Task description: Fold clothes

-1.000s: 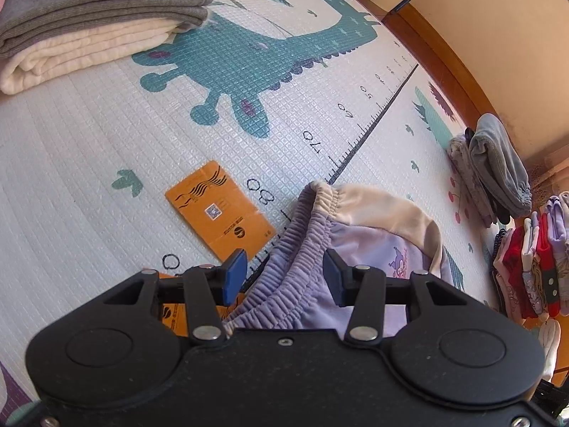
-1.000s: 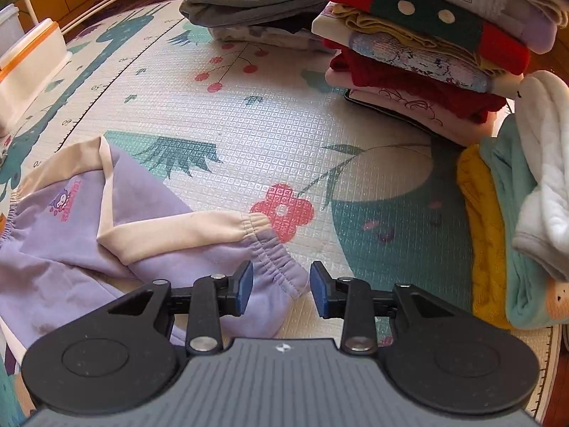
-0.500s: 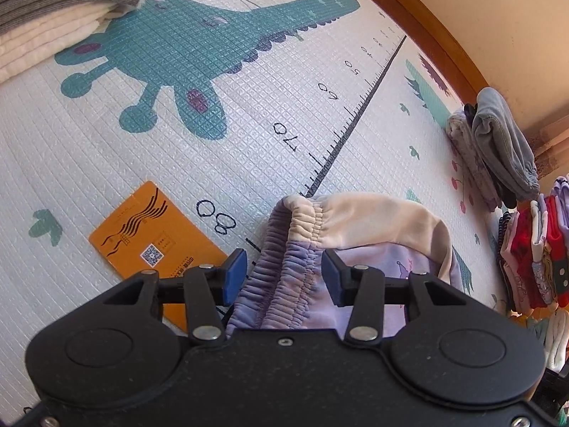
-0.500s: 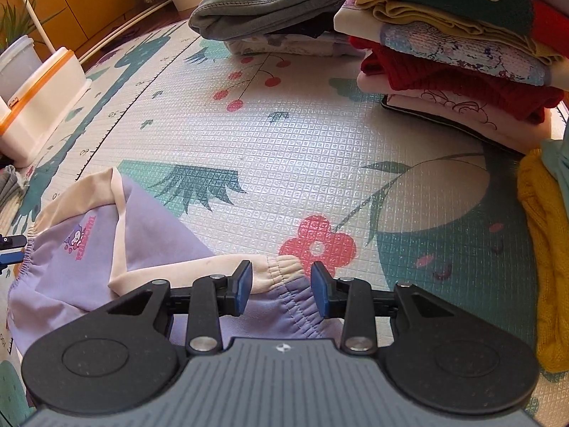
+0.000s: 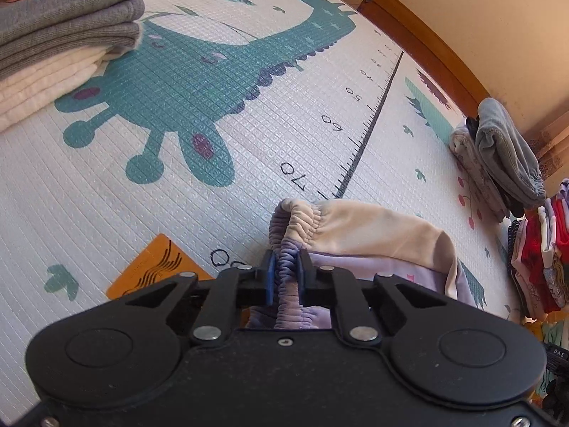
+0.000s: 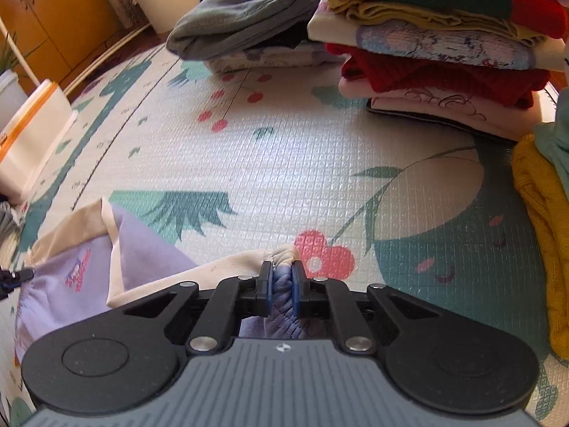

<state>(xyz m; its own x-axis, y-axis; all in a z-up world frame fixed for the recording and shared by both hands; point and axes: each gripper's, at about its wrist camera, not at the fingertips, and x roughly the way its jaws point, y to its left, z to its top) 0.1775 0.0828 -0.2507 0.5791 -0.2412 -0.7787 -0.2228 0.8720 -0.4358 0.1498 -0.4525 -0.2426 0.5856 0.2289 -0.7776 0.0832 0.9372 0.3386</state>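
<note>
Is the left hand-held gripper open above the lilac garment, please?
No, the left hand-held gripper is shut on the lilac garment's gathered waistband.

Shorts on the mat [image 5: 249,135], pinched at both ends

Left gripper [image 5: 284,270] and right gripper [image 6: 281,281] clamp the shorts [image 5: 373,235]; card [image 5: 156,267] left, stacks [image 6: 426,53] behind.

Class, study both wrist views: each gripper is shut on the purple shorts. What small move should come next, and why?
Probably lift both ends together. The left gripper and right gripper each pinch the gathered waistband of the shorts, whose body lies rumpled on the mat; raising it should let the cloth hang straight for folding.
</note>
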